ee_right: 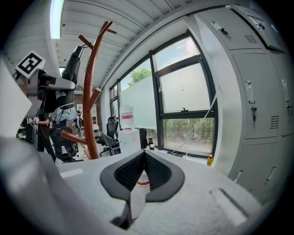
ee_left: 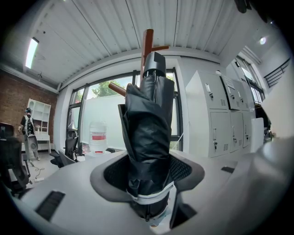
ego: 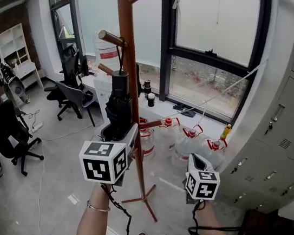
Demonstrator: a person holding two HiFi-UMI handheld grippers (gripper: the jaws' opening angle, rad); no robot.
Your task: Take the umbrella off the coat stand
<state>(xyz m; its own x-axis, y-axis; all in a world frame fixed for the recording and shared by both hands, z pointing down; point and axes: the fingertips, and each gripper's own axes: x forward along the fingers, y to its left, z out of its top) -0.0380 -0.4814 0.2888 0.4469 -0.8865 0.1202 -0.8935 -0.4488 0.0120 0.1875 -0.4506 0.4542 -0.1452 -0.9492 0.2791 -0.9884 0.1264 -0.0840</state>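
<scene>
Black fabric fills our left hand-held gripper [ee_left: 148, 176], whose jaws are clamped on the lower part of the folded umbrella [ee_left: 149, 128]. Its long axis stands near upright, rising from the jaws alongside the pole of the stand [ego: 128, 46], its top just under a peg [ego: 106, 69]; whether it hangs there we cannot tell. We judge the move must go up and away from the pole. Our left forearm reaches up, its gripper about level. Our right hand-held gripper [ee_right: 144, 160] sits lower, right of the pole, jaws together and empty.
</scene>
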